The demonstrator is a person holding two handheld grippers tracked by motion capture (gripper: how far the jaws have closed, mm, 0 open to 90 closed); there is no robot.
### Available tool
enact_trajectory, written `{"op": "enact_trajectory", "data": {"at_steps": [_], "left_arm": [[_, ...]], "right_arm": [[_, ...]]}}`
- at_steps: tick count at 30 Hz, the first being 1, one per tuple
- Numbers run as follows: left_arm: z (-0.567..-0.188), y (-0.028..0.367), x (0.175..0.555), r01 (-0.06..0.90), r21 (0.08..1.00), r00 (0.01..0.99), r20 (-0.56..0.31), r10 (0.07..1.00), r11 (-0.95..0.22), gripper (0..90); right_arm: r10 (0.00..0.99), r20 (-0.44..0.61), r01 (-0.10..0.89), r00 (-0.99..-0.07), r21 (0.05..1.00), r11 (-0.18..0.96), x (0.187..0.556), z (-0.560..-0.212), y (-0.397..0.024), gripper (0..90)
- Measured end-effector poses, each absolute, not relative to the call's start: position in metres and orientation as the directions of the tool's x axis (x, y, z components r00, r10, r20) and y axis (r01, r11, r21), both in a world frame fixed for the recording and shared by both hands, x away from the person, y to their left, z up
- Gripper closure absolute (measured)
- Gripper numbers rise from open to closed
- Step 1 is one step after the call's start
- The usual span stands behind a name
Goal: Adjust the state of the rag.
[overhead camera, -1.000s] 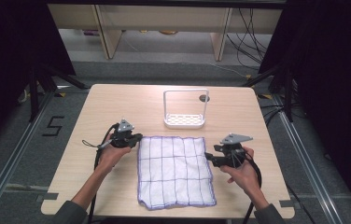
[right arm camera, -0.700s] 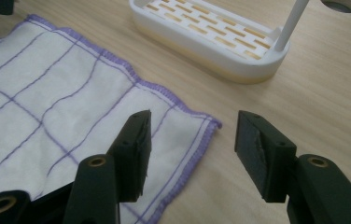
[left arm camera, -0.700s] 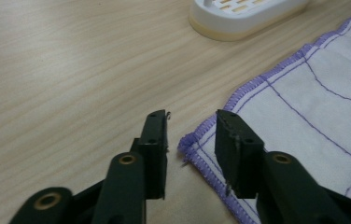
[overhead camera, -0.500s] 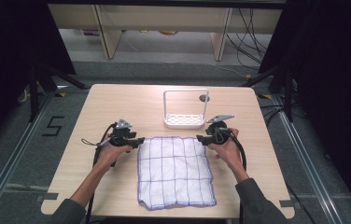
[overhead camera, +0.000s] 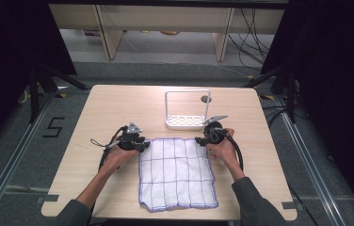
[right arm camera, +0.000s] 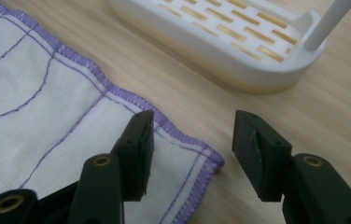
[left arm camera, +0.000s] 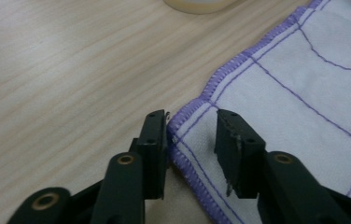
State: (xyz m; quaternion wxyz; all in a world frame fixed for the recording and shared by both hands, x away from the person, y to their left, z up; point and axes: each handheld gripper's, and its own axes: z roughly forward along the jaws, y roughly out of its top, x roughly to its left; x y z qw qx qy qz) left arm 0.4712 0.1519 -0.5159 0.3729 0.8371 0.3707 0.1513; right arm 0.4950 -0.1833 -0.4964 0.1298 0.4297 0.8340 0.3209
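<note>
A white cloth (overhead camera: 175, 172) with purple grid lines and a purple hem lies flat on the wooden table (overhead camera: 118, 103). My left gripper (overhead camera: 140, 146) rests at the cloth's far left corner. In the left gripper view the jaws (left arm camera: 192, 116) have just been closing and straddle that corner of the cloth (left arm camera: 304, 70) with a gap still showing, so they are open. My right gripper (overhead camera: 199, 140) is at the far right corner. Its open jaws (right arm camera: 193, 116) stand over the hem of the cloth (right arm camera: 33, 93), one on each side of the corner.
A white slotted rack (overhead camera: 187, 121) with an upright frame stands just beyond the cloth, close to my right gripper; its base (right arm camera: 239, 51) lies right ahead of those jaws. Cables trail back from both grippers. Bare wood lies left and right of the cloth.
My right gripper has moved from the cloth's right side to its far right corner. The left gripper's jaws have come apart at the far left corner, and that hand has hardly shifted.
</note>
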Motion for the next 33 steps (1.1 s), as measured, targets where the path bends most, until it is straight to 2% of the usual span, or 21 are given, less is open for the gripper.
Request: {"op": "enact_trajectory", "data": {"at_steps": [2,5,7,12,17,19,22,33], "left_arm": [[-0.516,0.151,0.47,0.504,0.74,0.688,-0.032,0.725,-0.445,72.4],[-0.516,0.148,0.468,0.486,0.741,0.705,-0.019,0.709,-0.463,81.7],[-0.516,0.147,0.468,0.481,0.739,0.707,-0.009,0.707,-0.472,83.9],[-0.517,0.148,0.469,0.49,0.745,0.702,-0.03,0.712,-0.452,85.2],[-0.517,0.146,0.47,0.483,0.747,0.701,-0.018,0.713,-0.456,85.4],[-0.517,0.145,0.471,0.48,0.75,0.699,-0.013,0.715,-0.456,85.5],[-0.516,0.145,0.473,0.474,0.754,0.7,-0.01,0.714,-0.454,85.5],[-0.502,0.143,0.477,0.445,0.794,0.696,-0.015,0.718,-0.415,85.6]], "right_arm": [[0.799,0.021,0.621,-0.601,0.641,0.451,0.496,-0.497,-0.184,49.6],[0.799,0.041,0.633,-0.6,0.635,0.443,0.495,-0.498,-0.182,49.9],[0.79,0.03,0.623,-0.613,0.632,0.46,0.497,-0.499,-0.182,50.5],[0.792,0.043,0.63,-0.609,0.634,0.449,0.498,-0.502,-0.183,53.9],[0.778,0.055,0.619,-0.627,0.642,0.453,0.498,-0.503,-0.185,62.5],[0.77,0.096,0.629,-0.631,0.645,0.434,0.498,-0.503,-0.186,74.9],[0.748,0.102,0.602,-0.656,0.668,0.437,0.499,-0.504,-0.189,84.5],[0.733,0.095,0.55,-0.674,0.726,0.412,0.491,-0.481,-0.196,86.6]]}}
